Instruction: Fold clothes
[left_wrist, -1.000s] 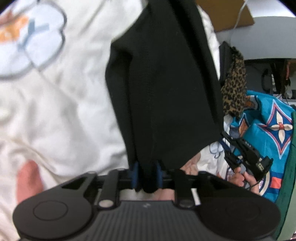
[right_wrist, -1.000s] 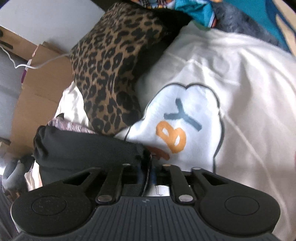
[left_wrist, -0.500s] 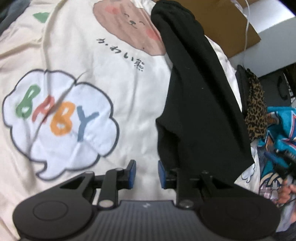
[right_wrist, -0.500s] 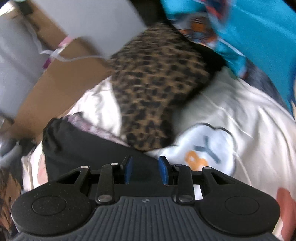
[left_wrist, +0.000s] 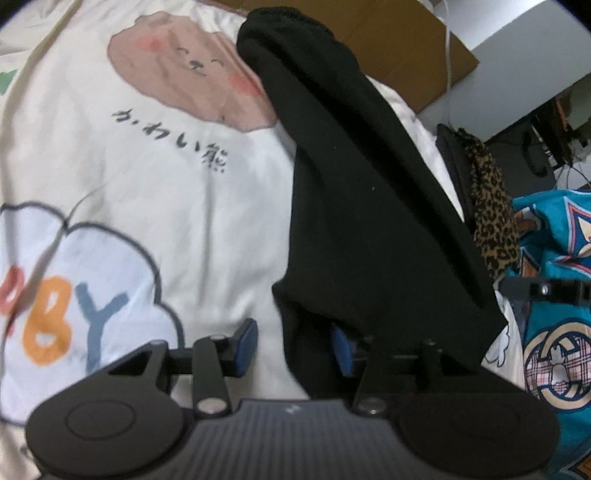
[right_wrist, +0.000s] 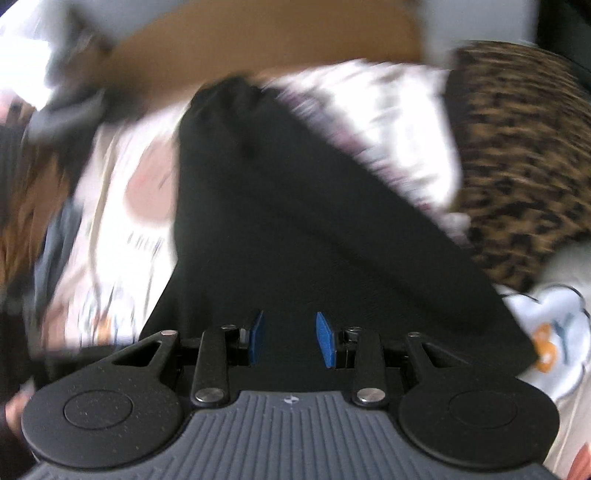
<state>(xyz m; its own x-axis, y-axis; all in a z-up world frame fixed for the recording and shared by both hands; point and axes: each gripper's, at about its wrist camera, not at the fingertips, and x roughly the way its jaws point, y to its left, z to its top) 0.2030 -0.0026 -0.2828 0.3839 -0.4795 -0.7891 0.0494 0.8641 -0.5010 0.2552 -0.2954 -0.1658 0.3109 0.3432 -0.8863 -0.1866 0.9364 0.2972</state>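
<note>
Left wrist view: the left gripper (left_wrist: 293, 347) sits low in the frame, jaws apart and just been opening. Its left blue pad (left_wrist: 246, 345) hangs clear over the cream sheet (left_wrist: 155, 155). The right pad is half tucked under the edge of the black garment (left_wrist: 369, 221); nothing is pinched between the two, so the cloth is loose. That garment lies as a long folded strip running from the top centre down to the lower right of the frame, on the sheet, beside the bear print (left_wrist: 192, 70) and the "BABY" cloud (left_wrist: 74, 295). To its right, a leopard-print cloth (left_wrist: 491, 206), then a teal patterned fabric (left_wrist: 554, 295) at the right edge. Brown cardboard (left_wrist: 406, 40) shows along the top.

Right wrist view, badly blurred: the right gripper (right_wrist: 290, 341) has its blue pads part open with a clear gap, black cloth (right_wrist: 314, 221) lying under and beyond them. Whether the pads touch it, I can't tell; they do not squeeze it. Leopard cloth (right_wrist: 524, 166) at the right, cardboard (right_wrist: 277, 40) across the top, the sheet's cloud print (right_wrist: 557, 332) at the lower right.
</note>
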